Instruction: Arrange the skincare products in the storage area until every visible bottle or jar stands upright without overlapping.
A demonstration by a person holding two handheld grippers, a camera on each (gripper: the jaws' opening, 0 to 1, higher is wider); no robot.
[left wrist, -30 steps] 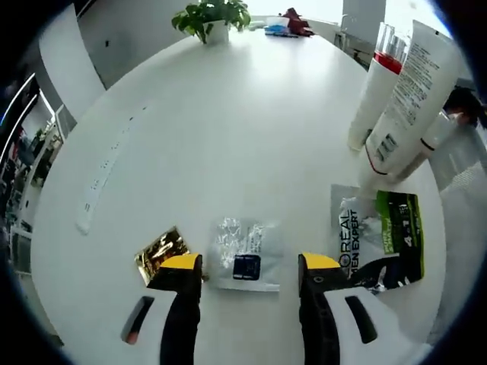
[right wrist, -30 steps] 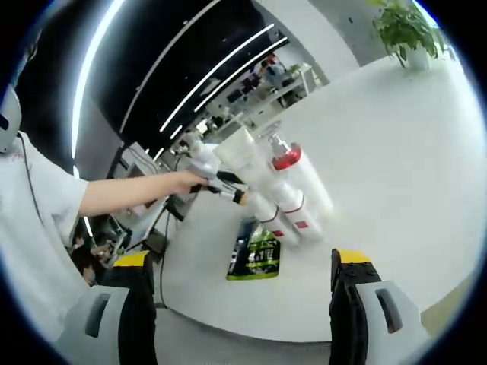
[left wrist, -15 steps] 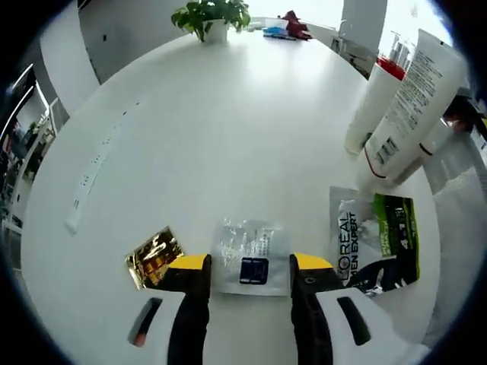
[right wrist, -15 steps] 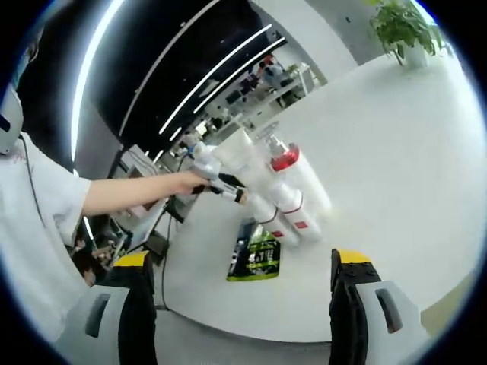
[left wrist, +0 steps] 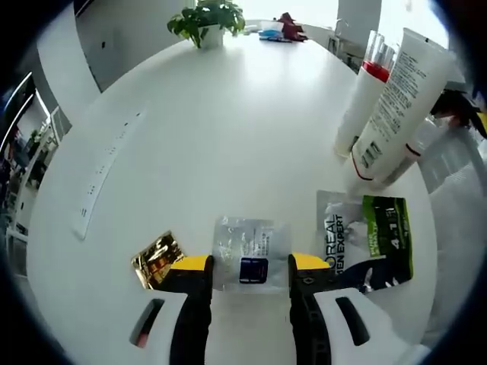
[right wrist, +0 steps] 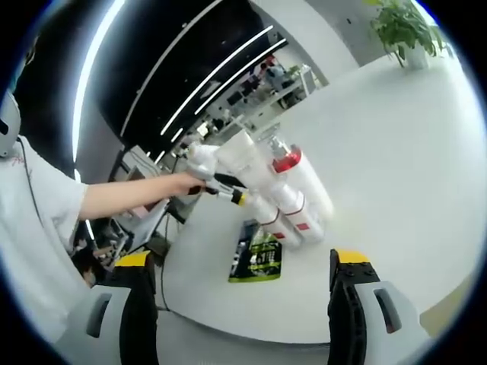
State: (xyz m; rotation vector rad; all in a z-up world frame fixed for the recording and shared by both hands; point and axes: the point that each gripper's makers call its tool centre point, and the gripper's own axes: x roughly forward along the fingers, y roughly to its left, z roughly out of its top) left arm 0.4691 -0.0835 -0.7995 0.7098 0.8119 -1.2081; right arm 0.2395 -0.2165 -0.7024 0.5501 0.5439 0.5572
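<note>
Our left tongs point(left wrist: 249, 268) straddle a clear sachet point(left wrist: 251, 254) on the table point(left wrist: 228, 129), jaws parted, gripping nothing; right tongs point(right wrist: 242, 266) hang wide open, empty. Beyond the green pouch point(left wrist: 371, 242), tubes point(left wrist: 396, 99) stand clustered. We judge a careless sweep could topple them.

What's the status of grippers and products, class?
Left gripper open, straddling silver sachet. Right gripper open, empty. Tube and bottles upright by green pouch. Gold sachet lies beside.
</note>
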